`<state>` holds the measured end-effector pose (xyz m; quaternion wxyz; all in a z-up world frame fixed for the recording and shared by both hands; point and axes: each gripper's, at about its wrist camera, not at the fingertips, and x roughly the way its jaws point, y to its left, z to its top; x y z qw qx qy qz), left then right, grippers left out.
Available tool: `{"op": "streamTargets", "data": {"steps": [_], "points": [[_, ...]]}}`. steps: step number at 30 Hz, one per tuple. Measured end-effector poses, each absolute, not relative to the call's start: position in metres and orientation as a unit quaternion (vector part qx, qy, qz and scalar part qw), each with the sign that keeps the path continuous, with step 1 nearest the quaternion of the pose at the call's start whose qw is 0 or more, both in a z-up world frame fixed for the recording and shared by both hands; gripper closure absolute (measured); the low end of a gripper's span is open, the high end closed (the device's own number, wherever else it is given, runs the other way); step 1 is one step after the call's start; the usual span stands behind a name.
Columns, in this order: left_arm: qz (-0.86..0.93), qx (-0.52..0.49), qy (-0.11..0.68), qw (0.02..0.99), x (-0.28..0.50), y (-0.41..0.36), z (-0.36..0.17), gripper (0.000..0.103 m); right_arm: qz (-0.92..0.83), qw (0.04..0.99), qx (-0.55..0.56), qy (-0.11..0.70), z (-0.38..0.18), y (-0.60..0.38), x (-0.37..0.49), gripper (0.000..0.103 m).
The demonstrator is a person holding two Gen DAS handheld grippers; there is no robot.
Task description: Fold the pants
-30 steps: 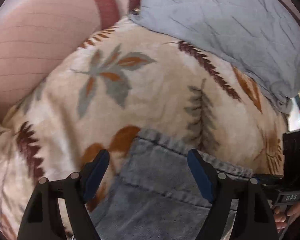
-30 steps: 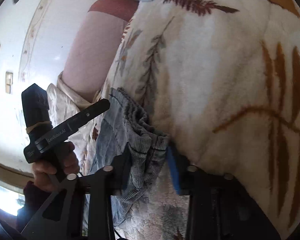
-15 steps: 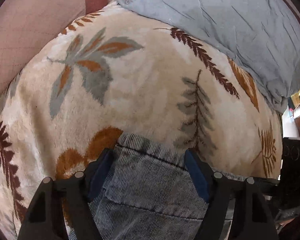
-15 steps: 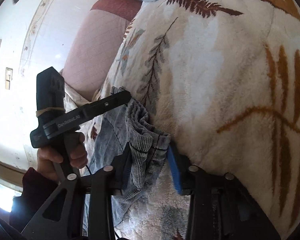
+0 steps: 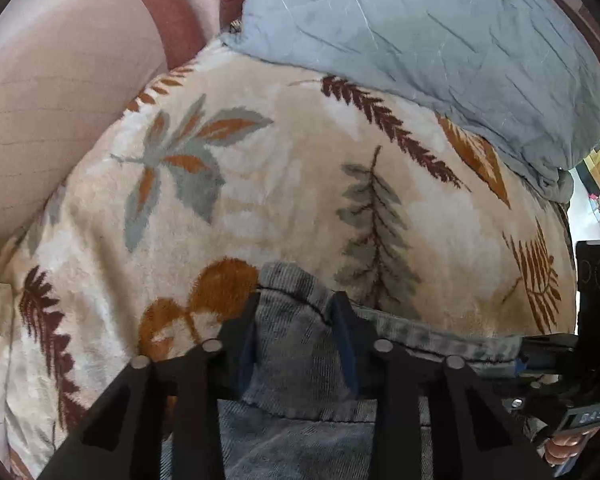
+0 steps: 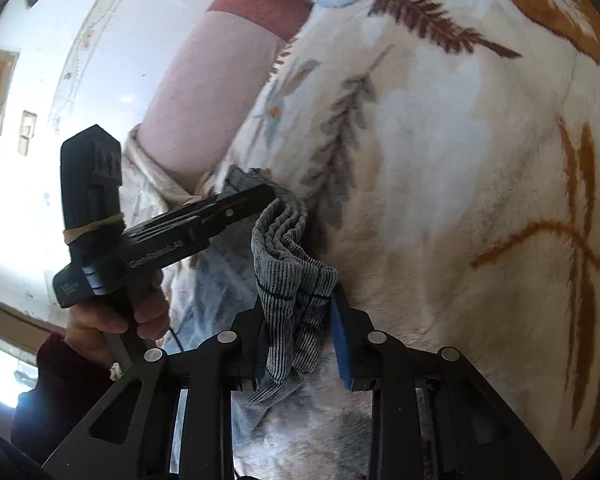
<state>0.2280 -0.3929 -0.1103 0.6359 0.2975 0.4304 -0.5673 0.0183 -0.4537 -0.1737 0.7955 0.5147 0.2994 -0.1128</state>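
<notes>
Left gripper (image 5: pixel 294 332) is closing its jaws on the hem of the grey corduroy pants (image 5: pixel 300 364), cloth bunched between the pads. Right gripper (image 6: pixel 296 320), jaws also closing, pinches the opposite corner, where several layers stack up. The pants lie on a leaf-print blanket (image 5: pixel 300 184) beside a blue pillow (image 5: pixel 420 40).

One likely risk: a pad catching only the top layer (the stack looks uneven), so lower layers would sag or slip free when lifted. The plush blanket could also get pinched along with the hem.

Most of the pants sits below both views, so how far the folding has got is unclear.
</notes>
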Motion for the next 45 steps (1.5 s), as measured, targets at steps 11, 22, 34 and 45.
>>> {"op": "streamTargets", "data": {"steps": [11,22,34,45], "points": [[-0.580,0.206,0.430,0.661,0.242,-0.359,-0.081,0.077,-0.101,0.851,0.438,0.272,-0.126,-0.421,0.021,0.079],[-0.557,0.088,0.418,0.712,0.280,-0.248,-0.053,0.083,-0.041,0.911,0.328,0.247,-0.076,-0.352,0.044,0.084],[-0.469,0.036,0.463,0.751,0.308,-0.097,-0.097,0.083,0.075,0.910,0.189,0.361,-0.100,-0.216,0.098,0.086],[-0.425,-0.008,0.468,0.775,0.304,-0.023,-0.095,0.075,0.151,0.857,0.198,0.450,-0.129,-0.184,0.111,0.076]]}}
